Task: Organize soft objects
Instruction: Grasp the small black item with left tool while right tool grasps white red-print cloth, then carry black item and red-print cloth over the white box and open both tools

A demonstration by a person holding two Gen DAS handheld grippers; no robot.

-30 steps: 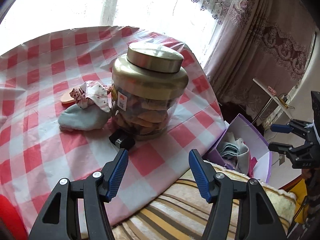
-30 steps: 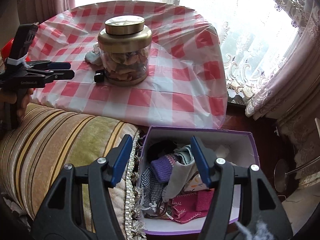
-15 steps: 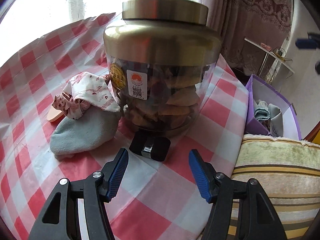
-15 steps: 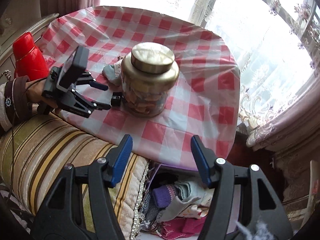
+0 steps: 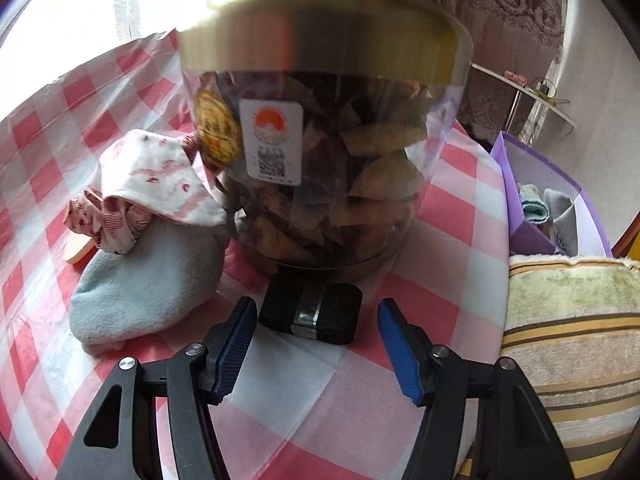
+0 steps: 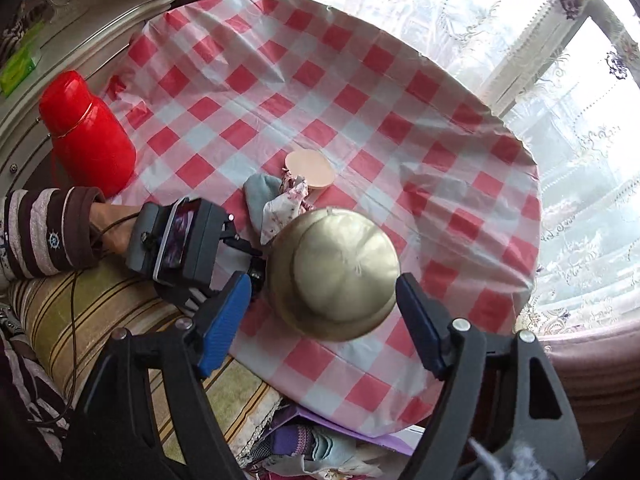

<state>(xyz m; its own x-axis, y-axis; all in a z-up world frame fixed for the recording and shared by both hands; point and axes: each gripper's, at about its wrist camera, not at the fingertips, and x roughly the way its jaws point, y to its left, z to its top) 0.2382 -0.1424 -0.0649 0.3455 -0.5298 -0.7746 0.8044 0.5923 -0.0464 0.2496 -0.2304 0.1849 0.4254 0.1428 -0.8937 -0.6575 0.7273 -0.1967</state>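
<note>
A round desk (image 6: 360, 92) under a red-and-white checked plastic cloth stands against a tall window (image 6: 568, 92), and pale daylight pours through white lace curtains (image 6: 592, 184) embroidered with small flowers — the far panes are washed out to near white. Heavier mauve drapes (image 5: 516, 12) with an ornate woven pattern hang at the side of the window. A striped cushion (image 5: 572, 344) in gold, cream and brown lies just beside the desk's near edge. Behind the desk's far left rim sits a carved, cream-coloured piece of furniture (image 6: 100, 28). A plain pale wall (image 5: 600, 92) closes the room — a thin white shelf (image 5: 520, 92) stands before it.
</note>
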